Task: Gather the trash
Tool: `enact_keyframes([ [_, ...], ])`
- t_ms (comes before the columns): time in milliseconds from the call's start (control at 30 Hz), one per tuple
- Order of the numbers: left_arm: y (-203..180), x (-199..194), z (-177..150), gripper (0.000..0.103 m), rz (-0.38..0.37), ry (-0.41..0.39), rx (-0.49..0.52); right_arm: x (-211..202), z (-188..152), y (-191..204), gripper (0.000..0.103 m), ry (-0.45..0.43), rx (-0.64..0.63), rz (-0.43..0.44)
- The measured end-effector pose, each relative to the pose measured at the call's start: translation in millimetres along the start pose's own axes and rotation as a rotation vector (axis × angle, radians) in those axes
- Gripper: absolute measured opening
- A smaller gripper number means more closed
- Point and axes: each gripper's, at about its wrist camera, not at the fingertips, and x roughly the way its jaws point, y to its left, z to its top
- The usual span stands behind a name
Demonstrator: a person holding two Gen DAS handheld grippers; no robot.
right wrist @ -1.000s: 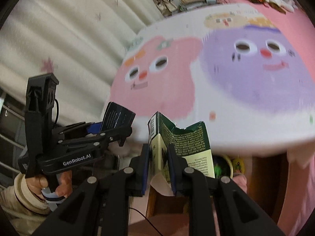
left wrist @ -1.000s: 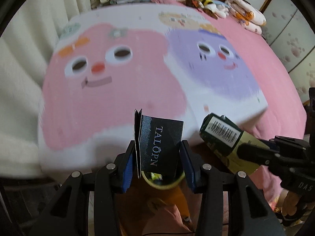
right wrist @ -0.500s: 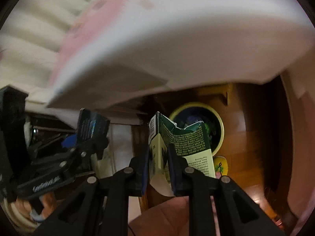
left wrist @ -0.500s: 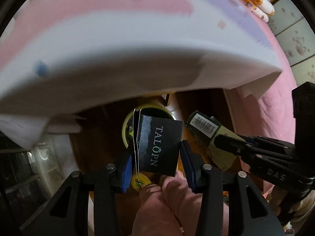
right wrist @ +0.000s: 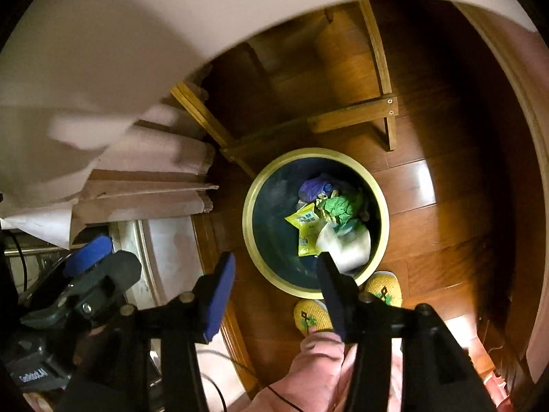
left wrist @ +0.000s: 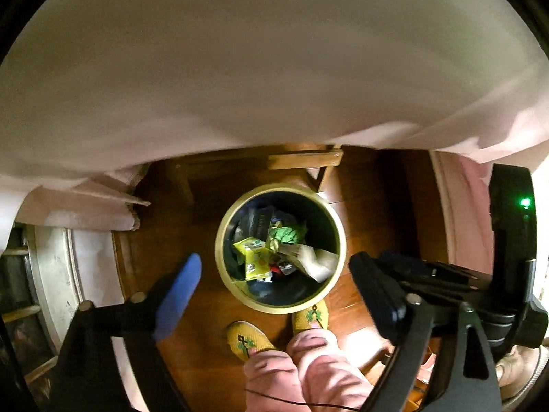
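Left wrist view, counts: one round trash bin (left wrist: 338, 250) with a yellow rim on the wooden floor (left wrist: 192, 213); two yellow slippers (left wrist: 248, 340) at its near edge; two pink trouser legs (left wrist: 308, 370) below.
Left wrist view, bin contents: a yellow packet (left wrist: 254, 254), green crumpled wrapper (left wrist: 286, 235), a pale carton (left wrist: 308, 257) and dark scraps, all inside the bin.
Left wrist view, fingers: left gripper (left wrist: 278, 278) hangs over the bin; its fingers have just been opening and stand wide apart, nothing between them. The right gripper (left wrist: 429, 274) juts in from the right.
Right wrist view, counts: the same one bin (right wrist: 383, 219), two slippers (right wrist: 384, 288), one wooden frame (right wrist: 353, 115) behind the bin.
Right wrist view, only here: a purple scrap (right wrist: 314, 187) in the bin; a bed sheet's folded hem (right wrist: 147, 168) at left; the left gripper's blue-tipped finger (right wrist: 91, 254).
Right wrist view, fingers: right gripper (right wrist: 274, 276) above the bin's near rim, fingers just opened, apart, gripping nothing.
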Motion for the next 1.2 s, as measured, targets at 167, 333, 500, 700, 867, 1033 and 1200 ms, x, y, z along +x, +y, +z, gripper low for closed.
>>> enact_keyframes([
  [167, 2, 2, -7, 0.092, 0.036, -0.01, -0.018, -5, -1, 1, 0.055, -0.001, -0.058, -0.027],
  [333, -7, -14, -11, 0.092, 0.093, -0.057, -0.002, -19, -1, 6, 0.058, -0.023, -0.097, -0.04],
  [500, -15, -37, -10, 0.092, 0.12, -0.093, 0.025, -41, -1, 16, 0.058, -0.071, -0.128, -0.045],
  [700, -19, -79, -6, 0.092, 0.147, -0.124, 0.021, -75, -6, 30, 0.058, -0.119, -0.143, -0.047],
  [867, -20, -123, -3, 0.092, 0.163, -0.158, -0.013, -114, -14, 43, 0.065, -0.159, -0.15, -0.047],
  [1033, -22, -170, 1, 0.092, 0.166, -0.202, -0.019, -155, -23, 56, 0.069, -0.2, -0.166, -0.058],
  [1200, -29, -216, 3, 0.092, 0.189, -0.24, -0.002, -196, -27, 74, 0.069, -0.25, -0.195, -0.069],
])
